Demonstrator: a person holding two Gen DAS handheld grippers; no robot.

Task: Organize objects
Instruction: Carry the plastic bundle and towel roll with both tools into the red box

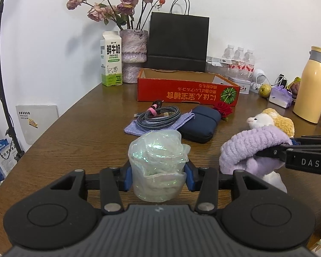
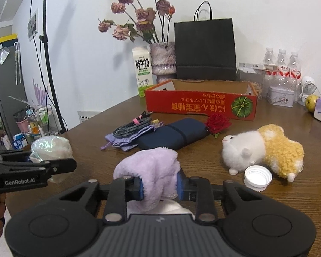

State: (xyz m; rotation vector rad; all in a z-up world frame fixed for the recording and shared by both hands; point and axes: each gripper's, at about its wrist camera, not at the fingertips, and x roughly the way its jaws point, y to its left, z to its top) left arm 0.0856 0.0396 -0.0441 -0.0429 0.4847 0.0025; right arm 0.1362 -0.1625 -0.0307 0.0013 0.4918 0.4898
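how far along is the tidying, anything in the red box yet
Nothing shows inside the red box from these angles; its floor is partly hidden.

In hand: the left tool grips an iridescent bundle, and the right tool grips a purple fluffy cloth.

Left on the table: cable, navy pouch, red rose, plush toy, white cap.

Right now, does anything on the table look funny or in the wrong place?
Yes. A white bottle cap lies loose beside the plush toy, which is tipped on its side. The red box has its print upside down. The left gripper and right gripper each hold something soft.
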